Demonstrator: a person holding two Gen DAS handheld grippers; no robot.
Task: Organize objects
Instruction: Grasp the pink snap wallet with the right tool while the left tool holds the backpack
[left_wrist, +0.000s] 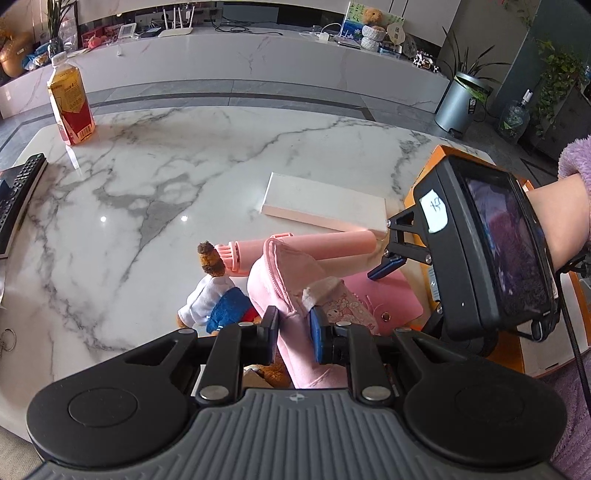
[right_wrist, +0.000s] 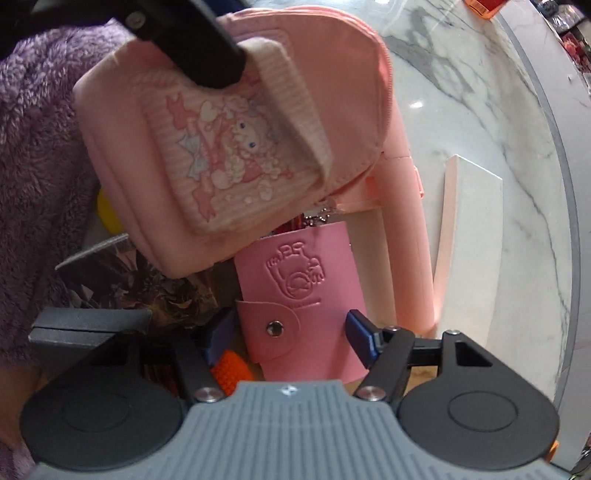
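Note:
My left gripper (left_wrist: 293, 330) is shut on a pink cartoon pouch (left_wrist: 280, 280) and holds it up off the table; one of its black fingers (right_wrist: 192, 40) shows on the pouch (right_wrist: 207, 140) in the right wrist view. Below the pouch lies a pink snap-button card wallet (right_wrist: 295, 291), also seen in the left wrist view (left_wrist: 391, 299). My right gripper (right_wrist: 288, 338) points down over the wallet, open, its blue pads either side of the wallet and not pressing it. In the left wrist view the right gripper (left_wrist: 386, 244) is at the right. A pink cylinder (left_wrist: 306, 247) lies beside the wallet.
A white flat box (left_wrist: 325, 201) lies on the marble table (left_wrist: 147, 184), an orange-rimmed box (left_wrist: 417, 192) at the right edge. A small bear toy (left_wrist: 214, 288), a drink bottle (left_wrist: 70, 107) and a remote (left_wrist: 18, 192) are to the left. An orange knitted thing (right_wrist: 231, 369) lies under my right gripper.

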